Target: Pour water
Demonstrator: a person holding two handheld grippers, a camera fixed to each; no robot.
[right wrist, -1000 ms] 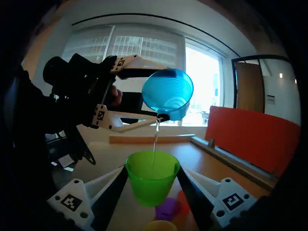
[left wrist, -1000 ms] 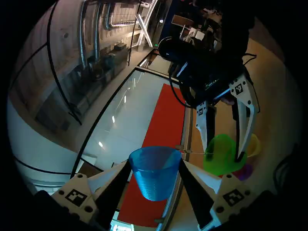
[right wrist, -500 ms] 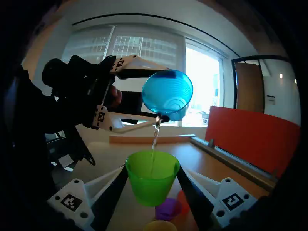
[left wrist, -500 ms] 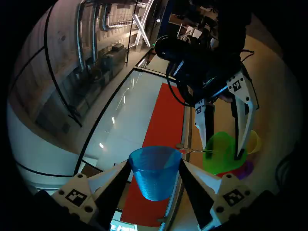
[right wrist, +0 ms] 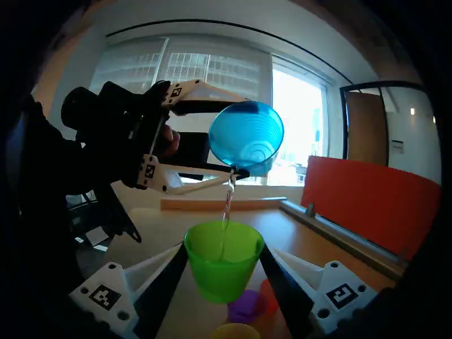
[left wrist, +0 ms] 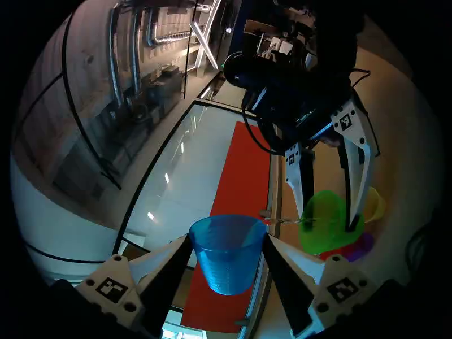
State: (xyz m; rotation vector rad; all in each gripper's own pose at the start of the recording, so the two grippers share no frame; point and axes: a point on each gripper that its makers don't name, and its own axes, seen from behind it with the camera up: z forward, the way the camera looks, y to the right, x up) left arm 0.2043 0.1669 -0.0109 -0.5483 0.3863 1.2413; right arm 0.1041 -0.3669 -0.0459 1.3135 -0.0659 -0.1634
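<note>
My left gripper (left wrist: 228, 254) is shut on a blue translucent cup (left wrist: 227, 252), tipped far over on its side. In the right gripper view that blue cup (right wrist: 246, 137) hangs above and a thin stream of water (right wrist: 226, 203) runs from its rim down into a green cup (right wrist: 224, 265). The right gripper (right wrist: 224, 268) is shut on this green cup, held upright above the wooden table (right wrist: 169, 226). In the left gripper view the green cup (left wrist: 326, 221) sits between the right gripper's white fingers (left wrist: 297, 186).
Purple (right wrist: 246, 306), orange (right wrist: 270, 296) and yellow (right wrist: 234, 331) cups stand on the table below the green cup. A red partition panel (right wrist: 373, 198) runs along the table's far right edge. A person's hand (right wrist: 167, 138) holds the left gripper. Bright windows lie behind.
The blue cup has tipped slightly further and the stream keeps running into the green cup. Both grippers hold nearly the same positions.
</note>
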